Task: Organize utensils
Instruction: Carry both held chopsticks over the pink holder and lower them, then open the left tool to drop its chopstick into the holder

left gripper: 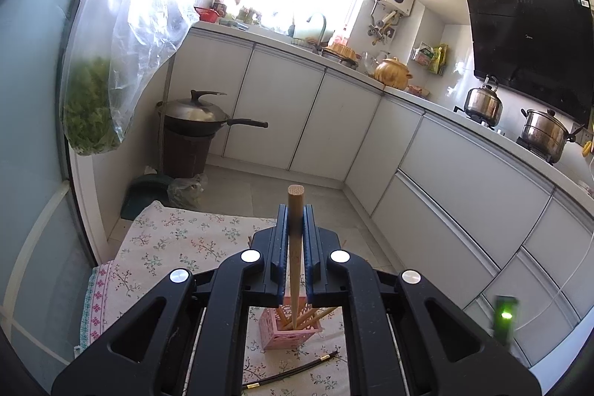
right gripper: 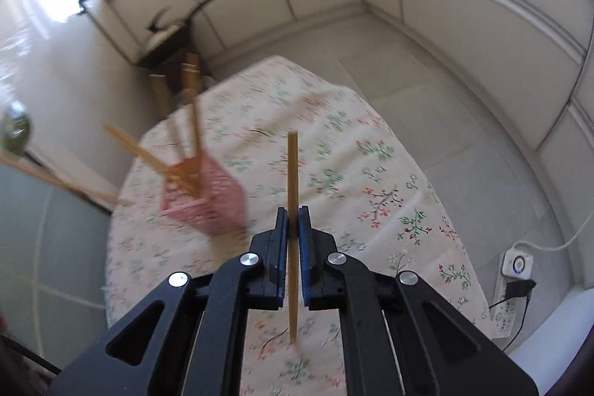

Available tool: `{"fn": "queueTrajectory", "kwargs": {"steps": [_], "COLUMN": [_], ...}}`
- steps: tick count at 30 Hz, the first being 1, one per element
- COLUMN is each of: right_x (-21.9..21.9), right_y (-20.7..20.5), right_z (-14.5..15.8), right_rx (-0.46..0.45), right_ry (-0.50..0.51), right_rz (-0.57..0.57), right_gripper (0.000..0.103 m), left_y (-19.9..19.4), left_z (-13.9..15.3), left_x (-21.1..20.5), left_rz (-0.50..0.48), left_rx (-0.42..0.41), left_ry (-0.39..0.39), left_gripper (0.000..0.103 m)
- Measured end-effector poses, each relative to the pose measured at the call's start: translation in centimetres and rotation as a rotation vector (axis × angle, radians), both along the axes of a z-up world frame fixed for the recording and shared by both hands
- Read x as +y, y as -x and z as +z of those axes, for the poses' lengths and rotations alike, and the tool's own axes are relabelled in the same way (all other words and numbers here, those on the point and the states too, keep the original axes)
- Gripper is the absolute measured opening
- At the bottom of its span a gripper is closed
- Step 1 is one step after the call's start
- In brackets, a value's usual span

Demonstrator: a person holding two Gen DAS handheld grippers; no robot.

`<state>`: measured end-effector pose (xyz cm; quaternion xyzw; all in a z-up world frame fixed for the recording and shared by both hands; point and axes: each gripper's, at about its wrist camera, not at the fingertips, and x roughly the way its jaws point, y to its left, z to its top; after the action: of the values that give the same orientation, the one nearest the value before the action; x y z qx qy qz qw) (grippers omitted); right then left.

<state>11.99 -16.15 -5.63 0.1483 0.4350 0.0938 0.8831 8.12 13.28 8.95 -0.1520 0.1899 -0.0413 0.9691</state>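
Note:
My left gripper (left gripper: 296, 221) is shut on a thick wooden chopstick (left gripper: 296, 203) that stands upright, its lower end reaching into a pink lattice holder (left gripper: 282, 336) with several wooden chopsticks. In the right wrist view my right gripper (right gripper: 293, 221) is shut on a thin wooden chopstick (right gripper: 292, 173), held upright above the floral tablecloth (right gripper: 334, 154). The pink holder (right gripper: 219, 206) lies to its left, blurred, with several chopsticks (right gripper: 174, 169) leaning out of it. A black chopstick (left gripper: 293, 372) with gold tips lies on the cloth in front of the holder.
White kitchen cabinets (left gripper: 334, 114) wrap around the tiled floor (left gripper: 260, 188) beyond the table. A wok (left gripper: 196, 115) sits on a dark bin in the corner. A bag of greens (left gripper: 92, 106) hangs at left. A power strip (right gripper: 508, 307) lies on the floor at right.

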Motion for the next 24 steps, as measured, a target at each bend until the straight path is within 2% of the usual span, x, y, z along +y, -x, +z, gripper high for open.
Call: {"fn": "queueTrajectory", "kwargs": {"steps": [5,9,13,18,19,20,22,24], "right_x": [-0.6,-1.7,-2.6,-2.6,-2.6,-2.5,-2.4,-2.4], "right_y": [3.8,4.6,4.7,4.9,4.9,5.1,5.2,5.2], "right_z": [4.9,7.1,7.8,7.9,7.9,8.0,8.0,8.1], "right_rx": [-0.146,-0.219,-0.237,-0.231,-0.230,-0.230,-0.230,-0.230], "right_ry": [-0.081,-0.157,-0.199,-0.203,-0.204,-0.204,-0.199,-0.198], "right_rz": [0.012,-0.001,-0.010,-0.011,-0.011,-0.009,-0.006,-0.006], "right_gripper": [0.006,0.006,0.006,0.006,0.006,0.006,0.006,0.006], "left_y": [-1.2,-2.7,-4.4,-6.1,-6.3,-6.6,-6.2,-5.5], "left_z": [-0.3,-1.1,-2.6,-4.6,-5.0,-5.5,-5.6,-5.2], "left_x": [-0.6,-1.6,-2.5,-2.7,-2.6,-2.5,-1.9,-1.4], "left_rz": [0.012,0.030,0.043,0.032,0.028,0.022,0.051,0.067], "left_rx": [0.007,0.026,0.071,0.128,0.145,0.163,0.159,0.128], "left_ry": [0.008,-0.022,-0.049,-0.047,-0.045,-0.033,-0.017,-0.004], "left_gripper": [0.007,0.007,0.007,0.008,0.014,0.028,0.047,0.053]}}
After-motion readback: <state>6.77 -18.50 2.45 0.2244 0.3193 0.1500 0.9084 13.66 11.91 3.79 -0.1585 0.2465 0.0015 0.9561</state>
